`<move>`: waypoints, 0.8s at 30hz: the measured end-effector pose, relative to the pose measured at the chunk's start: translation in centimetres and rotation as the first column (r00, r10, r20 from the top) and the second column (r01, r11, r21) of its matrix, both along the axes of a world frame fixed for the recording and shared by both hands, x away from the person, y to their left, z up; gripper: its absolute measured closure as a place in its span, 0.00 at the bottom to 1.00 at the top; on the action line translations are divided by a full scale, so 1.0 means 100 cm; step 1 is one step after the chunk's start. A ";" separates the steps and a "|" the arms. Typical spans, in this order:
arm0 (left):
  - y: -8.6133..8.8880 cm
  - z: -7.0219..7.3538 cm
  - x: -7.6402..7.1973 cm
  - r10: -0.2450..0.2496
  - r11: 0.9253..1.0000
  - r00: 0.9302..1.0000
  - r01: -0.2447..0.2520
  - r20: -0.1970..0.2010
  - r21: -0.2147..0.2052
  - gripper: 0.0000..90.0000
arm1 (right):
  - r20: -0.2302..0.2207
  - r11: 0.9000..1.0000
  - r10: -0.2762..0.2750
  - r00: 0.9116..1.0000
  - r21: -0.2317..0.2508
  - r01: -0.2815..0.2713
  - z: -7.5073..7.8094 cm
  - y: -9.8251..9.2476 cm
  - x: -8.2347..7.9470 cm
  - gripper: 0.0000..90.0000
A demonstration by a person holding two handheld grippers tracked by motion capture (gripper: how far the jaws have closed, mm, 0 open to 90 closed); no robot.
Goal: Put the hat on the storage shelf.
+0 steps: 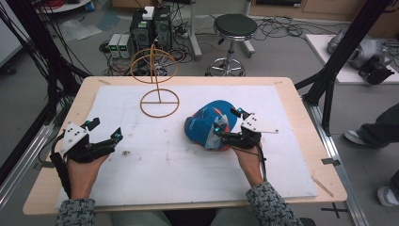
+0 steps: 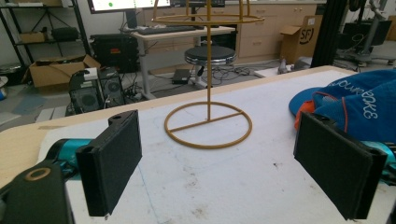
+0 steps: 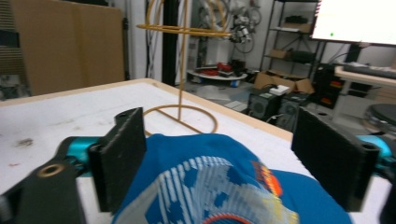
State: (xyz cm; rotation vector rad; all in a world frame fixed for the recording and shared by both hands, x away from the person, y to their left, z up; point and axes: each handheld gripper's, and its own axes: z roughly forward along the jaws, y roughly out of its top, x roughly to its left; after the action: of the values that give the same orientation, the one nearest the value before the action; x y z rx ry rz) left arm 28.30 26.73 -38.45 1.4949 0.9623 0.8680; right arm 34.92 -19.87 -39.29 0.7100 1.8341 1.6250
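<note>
A blue cap (image 1: 209, 125) with orange trim lies on the white mat right of centre. My right gripper (image 1: 227, 120) reaches over it from the near side. In the right gripper view the cap's crown (image 3: 210, 186) sits between the wide jaws of this gripper (image 3: 219, 158); the left pad (image 3: 122, 156) is at the fabric and the right pad stands off it. My left gripper (image 1: 105, 129) rests open at the mat's left side with nothing between its jaws (image 2: 215, 158). The cap (image 2: 359, 105) shows to its right.
A golden wire stand (image 1: 157, 87) with a round base rises at the back centre of the mat (image 1: 155, 165); it also shows as the stand (image 2: 208, 70) and the stand (image 3: 182, 70). Beyond the wooden table edge (image 1: 188, 80) stand a black stool (image 1: 234, 26) and computer cases (image 1: 150, 28).
</note>
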 end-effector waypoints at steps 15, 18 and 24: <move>0.002 0.000 0.000 0.004 1.000 1.000 -0.004 0.003 -0.004 0.17 | -0.060 0.998 0.056 0.997 -0.029 -0.058 -0.007 0.022 0.018 0.34; 0.002 0.000 0.000 0.001 1.000 1.000 -0.001 0.001 -0.005 0.17 | -0.078 0.997 0.065 0.995 -0.044 -0.069 -0.010 0.023 0.021 0.37; 0.002 0.000 0.000 0.004 1.000 1.000 -0.004 0.002 -0.003 0.17 | -0.099 0.995 0.070 0.993 -0.068 -0.077 -0.013 0.026 0.024 0.54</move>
State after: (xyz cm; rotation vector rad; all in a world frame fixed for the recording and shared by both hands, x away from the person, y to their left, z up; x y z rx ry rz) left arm 28.32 26.97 -38.46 1.4896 0.9647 0.8704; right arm 37.28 -17.29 -40.63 0.7082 1.9983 1.5866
